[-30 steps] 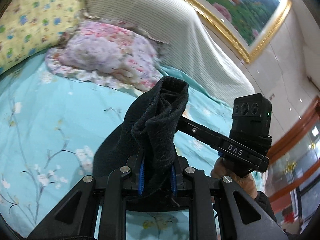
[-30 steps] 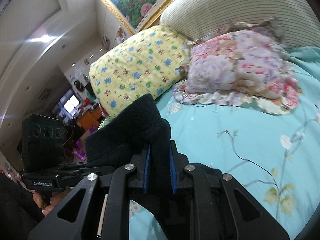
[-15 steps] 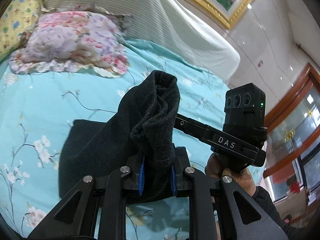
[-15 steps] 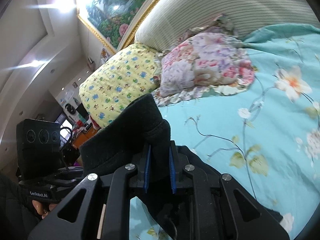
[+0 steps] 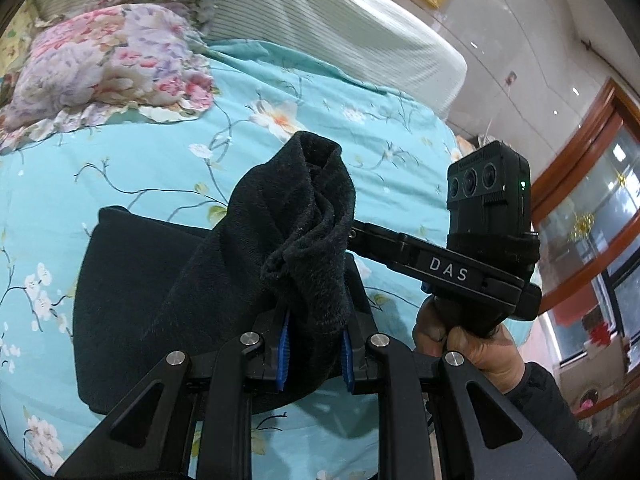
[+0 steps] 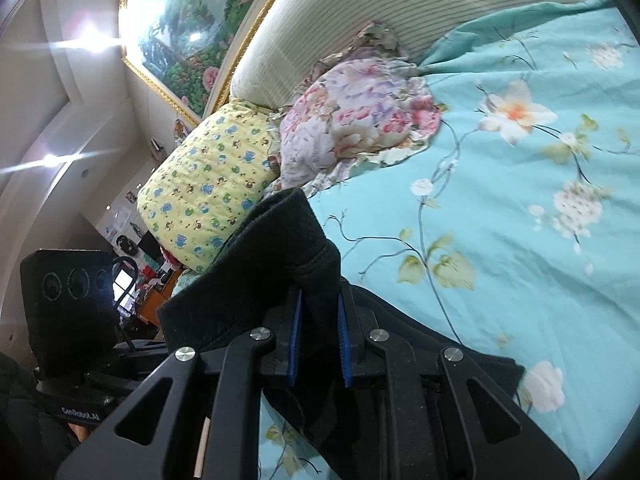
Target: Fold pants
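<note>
Through the left wrist camera, the left gripper (image 5: 314,354) is pinching a thick bunch of the black pants (image 5: 168,304), its blue pads (image 5: 283,354) pressing the fleecy cloth from both sides. A rolled hump of fabric is standing up just past the fingertips, while the rest of the garment is draping down to the left and lying flat on the turquoise floral bedspread (image 5: 152,160). To the right, the right gripper (image 5: 360,236) is reaching in sideways, its tip disappearing behind the raised cloth, so from here I cannot tell how its jaws are standing. A person's hand (image 5: 460,336) in a dark sleeve is gripping its handle. At the far left a pink flowered pillow (image 5: 108,60) is resting against the striped headboard (image 5: 320,20).

Through the right wrist camera, the right gripper (image 6: 318,344) is clamping another fold of the pants (image 6: 276,248), the blue pads (image 6: 294,340) squeezing dark fabric between them. The cloth is rising above the fingers and trailing off to the near left, and more of it is lying under the gripper on the bedspread (image 6: 520,220) at the near right. At the left edge the other gripper's camera block (image 6: 68,292) is showing, dim against the room beyond. Farther off, a yellow patterned pillow (image 6: 208,188) is sitting just beside the flowered pillow (image 6: 360,120), both near the headboard (image 6: 400,12), with a gold-framed painting (image 6: 192,28) hanging on the wall above.
</note>
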`<state>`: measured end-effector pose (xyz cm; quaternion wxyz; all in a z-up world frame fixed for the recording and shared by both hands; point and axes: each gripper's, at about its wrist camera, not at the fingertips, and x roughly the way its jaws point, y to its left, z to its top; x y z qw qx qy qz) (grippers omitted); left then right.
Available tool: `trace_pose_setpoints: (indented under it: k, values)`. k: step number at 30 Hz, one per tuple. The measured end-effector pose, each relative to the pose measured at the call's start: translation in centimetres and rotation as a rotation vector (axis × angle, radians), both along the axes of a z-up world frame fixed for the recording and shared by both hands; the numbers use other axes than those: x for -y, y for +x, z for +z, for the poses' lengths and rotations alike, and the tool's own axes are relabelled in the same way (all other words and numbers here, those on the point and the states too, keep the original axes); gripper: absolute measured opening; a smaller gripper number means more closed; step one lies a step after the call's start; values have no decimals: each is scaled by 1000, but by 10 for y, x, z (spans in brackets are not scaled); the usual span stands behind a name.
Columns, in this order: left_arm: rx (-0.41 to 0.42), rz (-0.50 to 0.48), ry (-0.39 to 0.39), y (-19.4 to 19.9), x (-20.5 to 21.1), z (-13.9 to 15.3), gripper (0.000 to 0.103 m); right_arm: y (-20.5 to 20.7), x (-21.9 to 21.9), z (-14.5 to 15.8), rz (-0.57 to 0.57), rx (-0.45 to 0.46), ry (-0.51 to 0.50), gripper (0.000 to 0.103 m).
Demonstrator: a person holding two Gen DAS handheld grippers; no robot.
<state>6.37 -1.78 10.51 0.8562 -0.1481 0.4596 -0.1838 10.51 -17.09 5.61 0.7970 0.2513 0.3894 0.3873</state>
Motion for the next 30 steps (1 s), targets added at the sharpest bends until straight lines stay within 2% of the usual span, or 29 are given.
trace_pose_setpoints:
  k: [8,16,19,20,24,29,30]
  values:
    - [-20,-48,45,5,20,-16,20,-11,19,-14,-39,-27,1,18]
    - [-44,-79,68,10,33,-33,24,-19,25,-24,-81,-44,-79,20]
    - [-45,-95,68,11,37,-36,32,-23,30,-24,-93,-42,-95,20]
    - [-48,-102,58,11,37,-36,40,-24,32,-23,-99,-39,-99,20]
    - [-53,-120,32,11,40,-35,51,-28,39,-19,-126,-34,-121,20]
    - [-56,-139,7,8,40,-33,56,-34,51,-18,-173,-60,-144,20]
    - [-55,-142,2,8,40,-33,58,-34,53,-18,-183,-66,-149,26]
